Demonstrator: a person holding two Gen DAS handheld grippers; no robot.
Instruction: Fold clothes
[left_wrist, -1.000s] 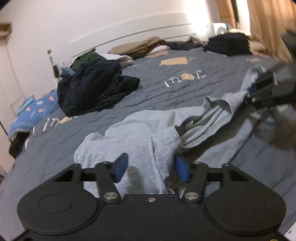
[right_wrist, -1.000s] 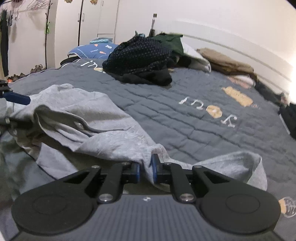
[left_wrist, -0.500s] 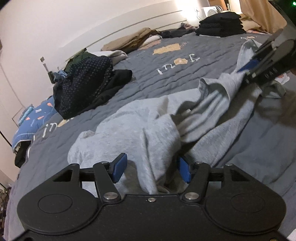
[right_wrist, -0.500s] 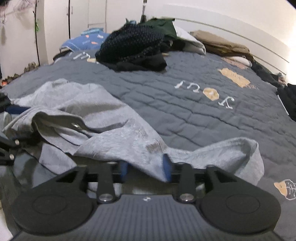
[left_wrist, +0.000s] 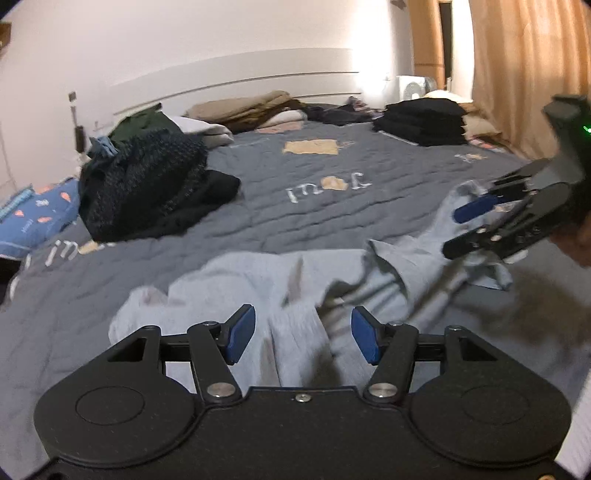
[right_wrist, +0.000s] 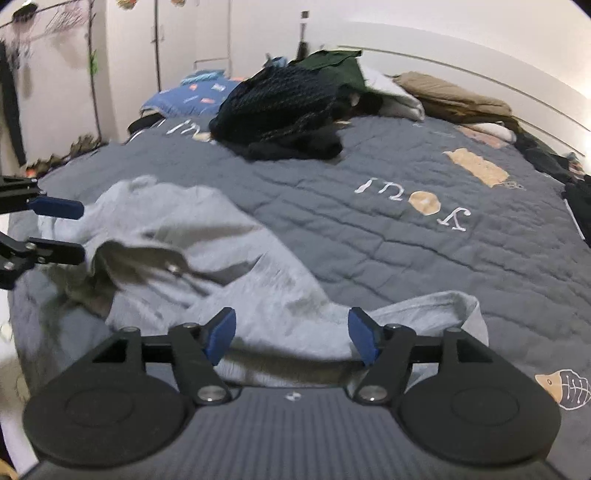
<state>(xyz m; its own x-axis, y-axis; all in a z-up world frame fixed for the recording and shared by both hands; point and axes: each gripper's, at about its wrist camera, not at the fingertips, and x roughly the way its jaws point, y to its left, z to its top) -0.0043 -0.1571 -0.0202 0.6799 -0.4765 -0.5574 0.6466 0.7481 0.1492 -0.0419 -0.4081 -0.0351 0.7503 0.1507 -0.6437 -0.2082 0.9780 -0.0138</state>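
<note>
**Grey garment lies rumpled on the bed as both our grippers stand open**

We hold the left gripper (left_wrist: 303, 334) low over the near edge of the bed, its blue pads (left_wrist: 242, 332) spread wide apart with a ridge of the grey garment (left_wrist: 280, 291) running between them; the cloth sits in the gap, but the pads do not press on it. The garment (right_wrist: 207, 251) lies crumpled on the dark grey quilt (left_wrist: 332, 206), spread across the near part of the bed from one gripper to the other, its folds blurred in both views.

Our right gripper (right_wrist: 290, 334) is also spread wide, and a fold of the grey cloth passes between its blue pads (right_wrist: 360, 338) without being pinched. Seen from the left wrist, the right gripper (left_wrist: 487, 225) hangs at the garment's far end with its fingers parted; whether they touch the cloth there we cannot tell through the blur.

Farther up the quilt sits a heap of dark clothes (left_wrist: 147, 184), well apart from the garment. A folded black stack (left_wrist: 421, 120) rests near the far corner, tan folded items (left_wrist: 251, 110) lie by the white headboard (left_wrist: 236, 81), and a blue patterned pillow (right_wrist: 192, 94) sits at the bed's side. Tan curtains (left_wrist: 524, 66) hang beyond.
</note>
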